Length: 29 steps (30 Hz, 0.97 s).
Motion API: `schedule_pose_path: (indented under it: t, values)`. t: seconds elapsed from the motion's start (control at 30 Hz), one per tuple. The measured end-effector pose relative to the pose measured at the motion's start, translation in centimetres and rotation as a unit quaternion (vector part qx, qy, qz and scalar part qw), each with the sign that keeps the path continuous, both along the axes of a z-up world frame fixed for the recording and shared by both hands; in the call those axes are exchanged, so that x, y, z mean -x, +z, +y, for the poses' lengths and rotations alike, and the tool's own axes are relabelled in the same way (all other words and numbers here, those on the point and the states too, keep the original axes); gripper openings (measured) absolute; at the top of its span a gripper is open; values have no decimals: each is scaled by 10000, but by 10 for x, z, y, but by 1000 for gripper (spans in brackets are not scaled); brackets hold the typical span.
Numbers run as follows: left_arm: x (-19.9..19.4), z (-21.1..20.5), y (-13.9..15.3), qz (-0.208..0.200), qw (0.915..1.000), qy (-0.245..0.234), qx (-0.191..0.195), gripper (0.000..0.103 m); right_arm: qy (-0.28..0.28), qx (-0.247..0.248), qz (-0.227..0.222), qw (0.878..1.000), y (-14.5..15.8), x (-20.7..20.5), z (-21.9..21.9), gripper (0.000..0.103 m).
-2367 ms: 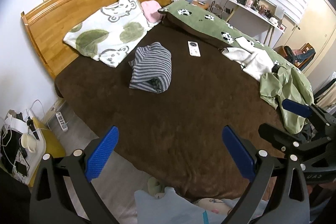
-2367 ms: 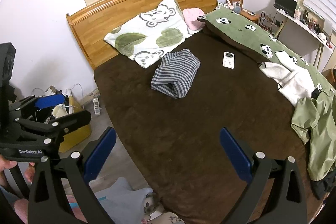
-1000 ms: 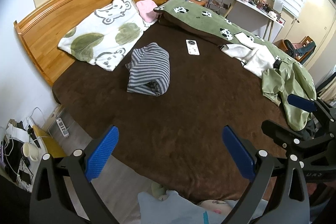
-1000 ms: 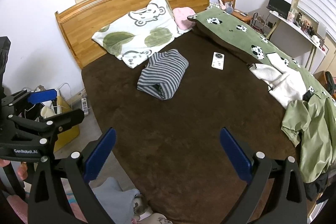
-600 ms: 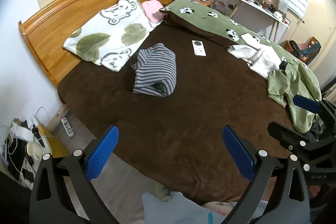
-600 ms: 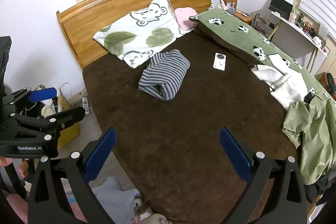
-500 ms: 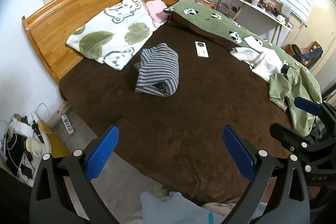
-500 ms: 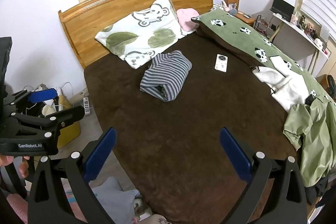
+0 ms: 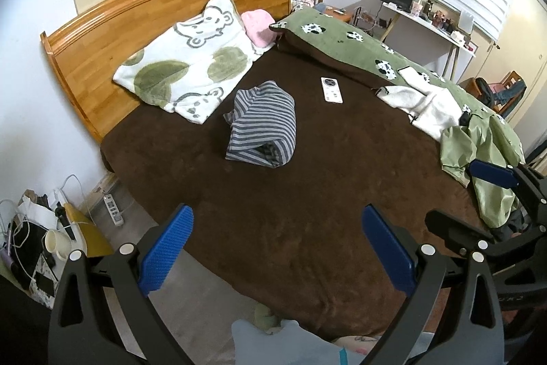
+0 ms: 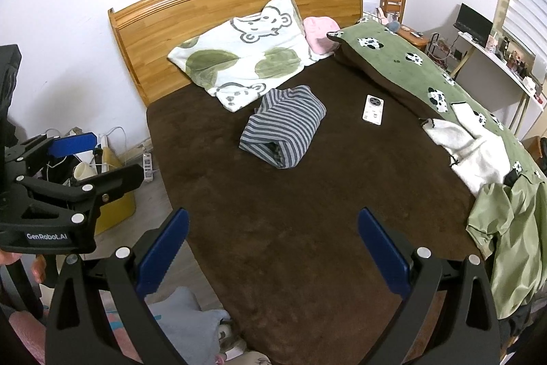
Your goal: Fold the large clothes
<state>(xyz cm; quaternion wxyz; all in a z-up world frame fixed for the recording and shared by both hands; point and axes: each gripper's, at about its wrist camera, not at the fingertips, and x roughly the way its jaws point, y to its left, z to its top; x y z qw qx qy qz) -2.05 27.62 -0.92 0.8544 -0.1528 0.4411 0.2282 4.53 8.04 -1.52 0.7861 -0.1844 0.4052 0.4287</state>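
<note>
A folded grey striped garment [image 9: 263, 125] [image 10: 283, 132] lies in the middle of the brown bed [image 9: 290, 211] [image 10: 324, 211]. A light green garment [image 9: 478, 156] [image 10: 509, 235] and a white one [image 9: 424, 108] [image 10: 471, 149] lie crumpled at the bed's right side. My left gripper [image 9: 277, 248] is open and empty above the bed's near edge; it also shows in the right wrist view [image 10: 78, 156]. My right gripper [image 10: 273, 248] is open and empty, also above the near edge; it also shows in the left wrist view [image 9: 478, 194].
A white remote [image 9: 331, 90] [image 10: 372, 110] lies beyond the striped garment. A bear-print pillow [image 9: 191, 67], a pink pillow [image 9: 258, 29] and a green cow-print duvet [image 9: 359, 53] sit by the wooden headboard [image 9: 154, 19]. Floor clutter with cables and a cup [image 9: 54, 243] is at the left. A desk [image 9: 434, 26] stands at the right.
Both grippers have drifted slightly, so the view of the bed shifts a little. The jaws stay open and the clothes have not moved.
</note>
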Motion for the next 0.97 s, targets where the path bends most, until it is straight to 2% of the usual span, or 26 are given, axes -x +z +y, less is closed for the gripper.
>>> schedule_pose_path:
  t: [0.97]
  values:
    - [6, 6, -7, 161, 9997, 201, 16, 96, 104, 17, 50, 9999, -4, 4, 13, 97]
